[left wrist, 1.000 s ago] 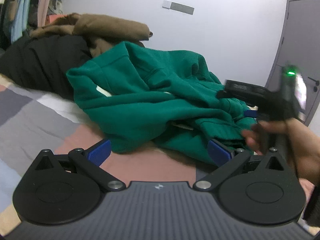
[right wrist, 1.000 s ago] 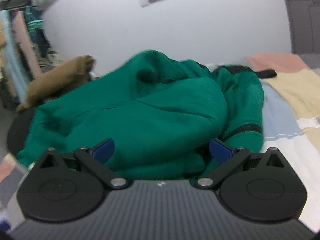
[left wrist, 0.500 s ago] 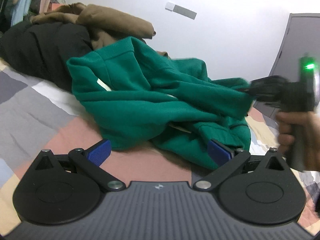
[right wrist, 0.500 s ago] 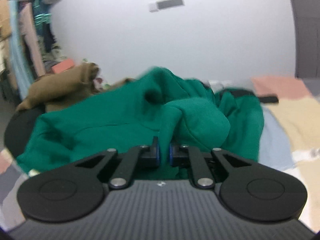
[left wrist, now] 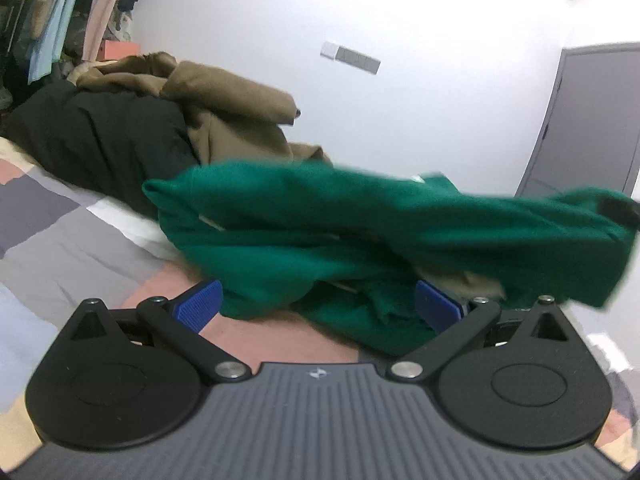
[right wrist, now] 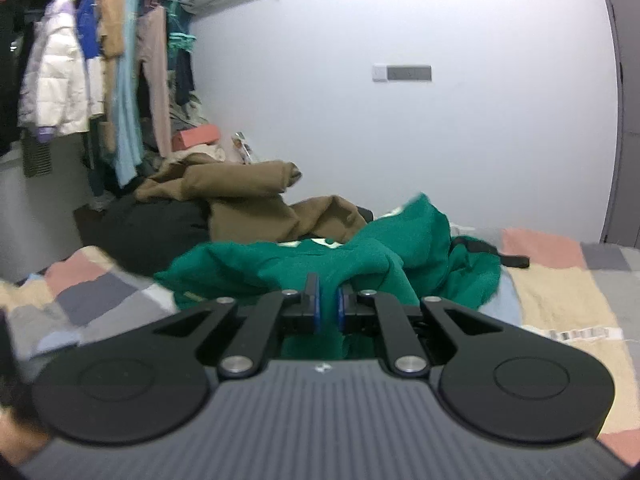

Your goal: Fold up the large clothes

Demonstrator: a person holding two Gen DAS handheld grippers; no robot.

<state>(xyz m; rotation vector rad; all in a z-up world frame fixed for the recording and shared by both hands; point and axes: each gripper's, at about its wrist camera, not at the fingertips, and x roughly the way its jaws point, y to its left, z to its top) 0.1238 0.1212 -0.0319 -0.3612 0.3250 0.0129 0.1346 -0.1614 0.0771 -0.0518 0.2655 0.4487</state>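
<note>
A thick, fleecy green sweatshirt (left wrist: 360,232) lies rumpled on the patchwork bed (left wrist: 60,248), one part stretched up and off to the side. The right claw (right wrist: 328,308) is clamped on a fold of that green fabric, blue pads nearly together. The left claw (left wrist: 316,304) stands wide apart just before the sweatshirt, gripping nothing. Behind the sweatshirt sit a brown coat (left wrist: 224,104) and a black garment (left wrist: 100,144); beyond them, hanging clothes (right wrist: 100,80).
</note>
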